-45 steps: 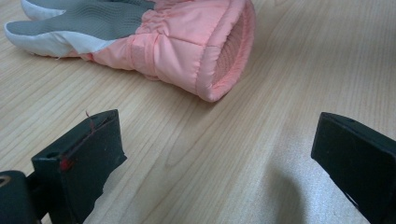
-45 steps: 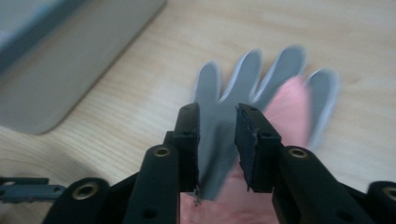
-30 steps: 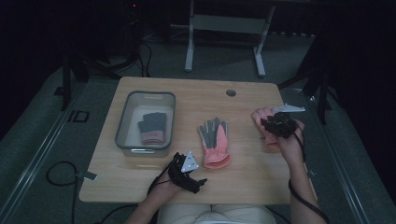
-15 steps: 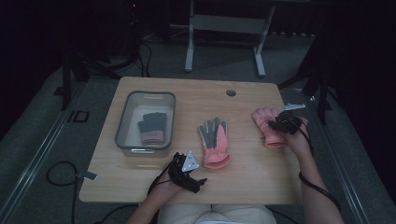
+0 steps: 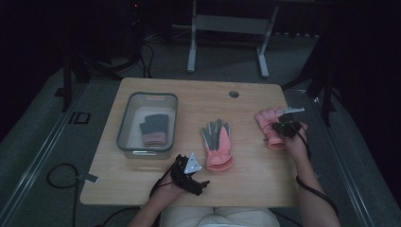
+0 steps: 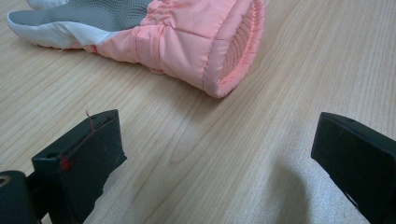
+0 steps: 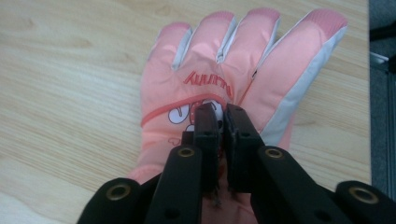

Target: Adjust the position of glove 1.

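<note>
A pink glove (image 5: 267, 124) lies back up near the table's right edge. My right gripper (image 5: 280, 127) has come down on it, its jaws just having closed. In the right gripper view the right gripper (image 7: 222, 112) is shut on a pinch of the pink glove (image 7: 205, 60) fabric below the printed lettering. A second pink glove (image 5: 217, 144) with a grey palm lies at the table's middle. Its cuff (image 6: 229, 51) faces my left gripper (image 6: 215, 140). That left gripper (image 5: 193, 171) rests open near the front edge with bare wood between its jaws.
A clear plastic bin (image 5: 124, 127) stands at the left and holds a dark grey glove (image 5: 153, 127). The wooden table (image 5: 189, 99) has a cable hole (image 5: 233, 93) at the back right. A desk frame stands on the dark floor behind.
My right gripper came down onto the right glove and its jaws closed on the fabric. The left gripper and the middle glove have stayed put.
</note>
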`<control>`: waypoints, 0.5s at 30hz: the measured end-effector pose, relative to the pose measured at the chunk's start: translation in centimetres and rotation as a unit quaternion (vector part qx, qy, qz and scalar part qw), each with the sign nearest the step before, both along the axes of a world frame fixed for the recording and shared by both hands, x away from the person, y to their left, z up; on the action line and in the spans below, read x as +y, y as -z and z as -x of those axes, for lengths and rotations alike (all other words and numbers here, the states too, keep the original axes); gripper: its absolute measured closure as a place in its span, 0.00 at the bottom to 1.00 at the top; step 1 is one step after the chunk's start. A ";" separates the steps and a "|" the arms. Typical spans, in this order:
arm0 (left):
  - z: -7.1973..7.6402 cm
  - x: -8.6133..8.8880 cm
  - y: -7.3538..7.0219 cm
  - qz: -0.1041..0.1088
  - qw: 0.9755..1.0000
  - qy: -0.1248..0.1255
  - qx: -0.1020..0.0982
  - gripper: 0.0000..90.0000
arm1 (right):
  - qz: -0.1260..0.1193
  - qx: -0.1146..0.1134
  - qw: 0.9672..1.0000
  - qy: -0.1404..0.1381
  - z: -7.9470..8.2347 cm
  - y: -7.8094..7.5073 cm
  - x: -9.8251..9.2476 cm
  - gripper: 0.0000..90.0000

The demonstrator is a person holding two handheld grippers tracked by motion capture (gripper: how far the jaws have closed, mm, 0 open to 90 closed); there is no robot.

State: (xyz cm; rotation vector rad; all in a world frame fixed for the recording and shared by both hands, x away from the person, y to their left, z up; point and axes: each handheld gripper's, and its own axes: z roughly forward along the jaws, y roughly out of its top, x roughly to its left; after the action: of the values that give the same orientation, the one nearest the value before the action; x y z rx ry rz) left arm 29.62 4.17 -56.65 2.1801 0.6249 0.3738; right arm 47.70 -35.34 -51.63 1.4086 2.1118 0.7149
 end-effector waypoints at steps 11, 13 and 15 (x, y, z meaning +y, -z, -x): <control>0.0 -0.1 0.0 -0.003 1.000 0.001 -0.003 0.02 | -0.069 -0.037 0.997 0.009 5.4 -6.5 3.2 0.95; 0.0 0.0 0.0 -0.002 1.000 0.002 -0.003 0.02 | -0.067 -0.040 0.997 0.006 6.4 -7.0 4.0 0.95; 0.0 0.0 0.0 -0.001 1.000 0.004 -0.002 0.02 | -0.075 -0.040 0.996 -0.002 7.4 -7.1 4.8 0.95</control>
State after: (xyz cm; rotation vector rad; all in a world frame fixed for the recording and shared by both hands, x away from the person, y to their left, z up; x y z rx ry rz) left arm 29.58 4.15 -56.66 2.1833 0.6126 0.3745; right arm 40.32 -30.59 -44.58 1.4287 2.0361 0.9323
